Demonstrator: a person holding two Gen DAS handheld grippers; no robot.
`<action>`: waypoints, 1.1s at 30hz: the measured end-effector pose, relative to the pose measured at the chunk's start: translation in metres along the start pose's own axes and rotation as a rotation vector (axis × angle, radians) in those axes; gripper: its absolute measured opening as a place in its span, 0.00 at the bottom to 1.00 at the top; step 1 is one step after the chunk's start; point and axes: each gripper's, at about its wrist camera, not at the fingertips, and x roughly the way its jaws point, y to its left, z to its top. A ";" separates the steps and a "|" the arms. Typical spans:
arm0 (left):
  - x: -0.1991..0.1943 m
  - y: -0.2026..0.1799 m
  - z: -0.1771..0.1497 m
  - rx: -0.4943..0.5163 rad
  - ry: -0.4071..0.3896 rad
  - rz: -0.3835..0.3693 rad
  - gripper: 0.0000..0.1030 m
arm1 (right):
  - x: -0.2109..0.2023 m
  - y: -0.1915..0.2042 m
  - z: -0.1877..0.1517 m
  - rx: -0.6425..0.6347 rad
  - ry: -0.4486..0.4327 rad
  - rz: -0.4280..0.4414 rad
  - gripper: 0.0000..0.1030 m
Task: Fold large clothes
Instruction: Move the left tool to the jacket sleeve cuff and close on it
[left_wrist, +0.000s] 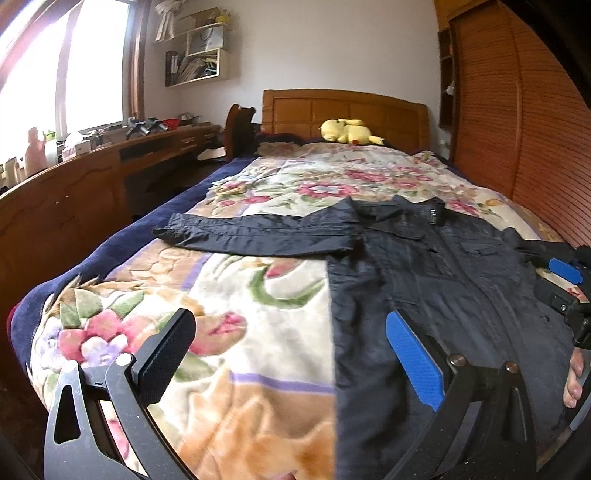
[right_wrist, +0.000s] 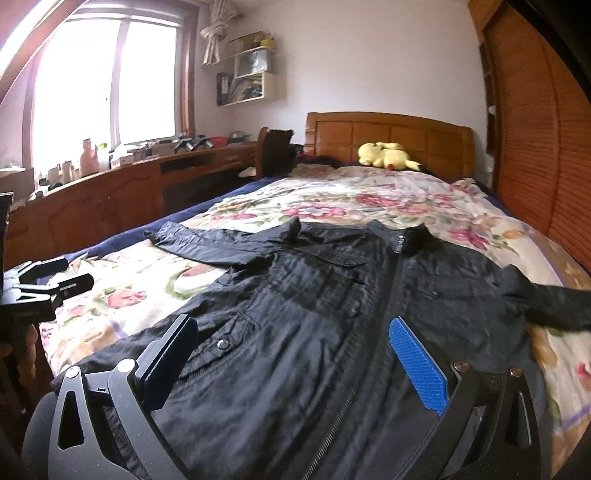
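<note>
On the bed (right_wrist: 480, 221), a black jacket (right_wrist: 332, 295) is lying flat, front up, zipped, with both sleeves spread out over the floral blanket (left_wrist: 258, 295). I am holding my left claw (left_wrist: 291, 354) wide open above the jacket's left edge, and my right claw (right_wrist: 295, 365) is also hovering wide open over its lower front, gripping nothing.
</note>
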 end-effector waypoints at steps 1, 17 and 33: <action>0.005 0.005 0.002 0.000 0.005 0.009 1.00 | 0.005 0.000 0.000 -0.004 0.006 0.004 1.00; 0.069 0.061 0.020 0.043 0.096 0.042 1.00 | 0.081 0.004 -0.011 -0.006 0.175 0.070 1.00; 0.184 0.088 0.063 0.054 0.181 0.016 1.00 | 0.089 -0.004 -0.014 0.052 0.177 0.066 1.00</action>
